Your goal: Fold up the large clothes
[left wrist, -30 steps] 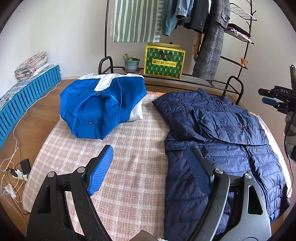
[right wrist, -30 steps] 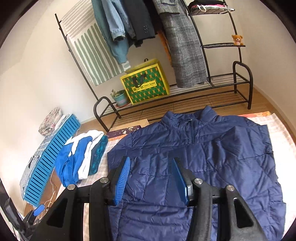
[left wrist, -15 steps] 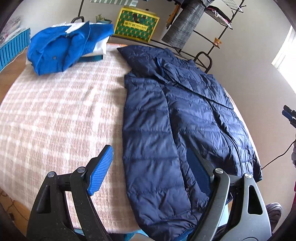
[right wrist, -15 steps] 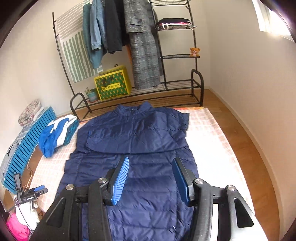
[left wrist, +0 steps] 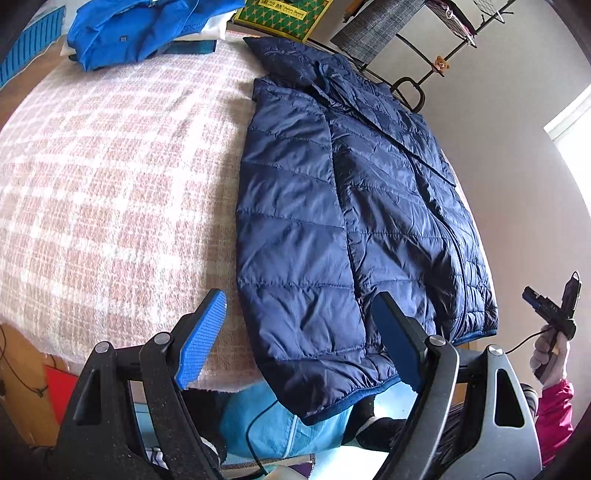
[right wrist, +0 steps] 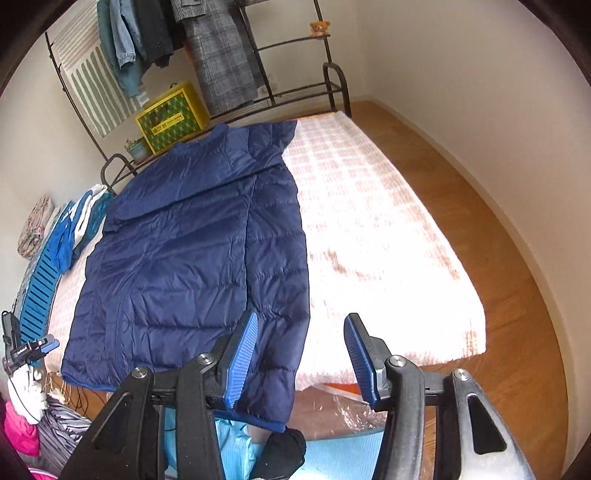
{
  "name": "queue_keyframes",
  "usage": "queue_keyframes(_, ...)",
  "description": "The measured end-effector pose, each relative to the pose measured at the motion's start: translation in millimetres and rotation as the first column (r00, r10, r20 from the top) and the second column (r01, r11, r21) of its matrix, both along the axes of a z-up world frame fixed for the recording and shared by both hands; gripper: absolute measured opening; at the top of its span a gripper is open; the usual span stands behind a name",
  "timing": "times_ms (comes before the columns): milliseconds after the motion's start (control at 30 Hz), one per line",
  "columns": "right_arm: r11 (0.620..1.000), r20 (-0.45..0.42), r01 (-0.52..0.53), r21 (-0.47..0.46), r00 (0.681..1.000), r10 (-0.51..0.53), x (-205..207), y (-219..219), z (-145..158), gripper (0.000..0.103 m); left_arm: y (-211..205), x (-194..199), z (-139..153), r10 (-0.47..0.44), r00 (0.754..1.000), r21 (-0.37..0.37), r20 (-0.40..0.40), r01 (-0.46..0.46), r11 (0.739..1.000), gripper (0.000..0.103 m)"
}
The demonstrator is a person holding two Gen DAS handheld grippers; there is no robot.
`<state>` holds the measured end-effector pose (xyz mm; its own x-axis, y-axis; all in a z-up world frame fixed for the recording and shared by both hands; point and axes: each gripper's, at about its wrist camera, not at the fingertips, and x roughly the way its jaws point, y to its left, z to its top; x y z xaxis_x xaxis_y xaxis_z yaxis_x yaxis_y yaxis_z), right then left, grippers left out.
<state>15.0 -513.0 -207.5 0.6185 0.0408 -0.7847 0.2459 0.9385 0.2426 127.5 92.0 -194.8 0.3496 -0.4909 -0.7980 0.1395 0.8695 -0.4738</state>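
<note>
On the checked blanket, along its near edge, lies the navy puffer jacket, spread flat with the collar toward the far edge and the hem corners drooping over the near edge. Sleeves appear folded in across the upper body, so the side folds are judged done and the lengthwise fold is in hand.

The left gripper hovers over the jacket's left hem corner, jaws wide apart and holding nothing. The right gripper hovers at the right hem corner, one pad over the fabric, jaws likewise wide and empty.

Next move, as judged: each gripper descends on its hem corner, closes on the edge, and carries the hem up toward the collar. Both layers must be pinched together.

Material: thin quilted shell, glossy and slippery, with horizontal stitched channels and a bound hem; likely to slide and spring back. The blanket is coarse woven, pink and white, offering some grip.

Further out: a folded blue and white garment at the far left corner, and a metal clothes rack beyond the far edge
</note>
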Motion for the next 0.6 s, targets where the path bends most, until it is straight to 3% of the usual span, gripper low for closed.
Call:
queue_keyframes(233,0.995,-0.062,-0.029,0.095,0.997,0.035,-1,12,-51,0.052,-13,-13,-20,-0.047,0.996,0.009,-0.082,0.048,0.999,0.083)
queue_keyframes(367,0.989,-0.082,-0.039,0.145,0.995,0.051,2,20,-68,0.052,-12,-19,-31,-0.059,0.99,-0.009,-0.128,0.059,0.998,0.066)
queue_keyframes(533,0.98,-0.1,-0.08,0.183,0.99,0.099,3,35,-83,0.052,-11,-22,-41,-0.077,0.98,-0.092,-0.184,0.061,0.994,0.051)
queue_keyframes(600,0.975,-0.105,-0.092,0.201,0.988,0.115,3,38,-86,0.049,-10,-21,-41,-0.082,0.978,-0.117,-0.194,0.06,0.991,0.04)
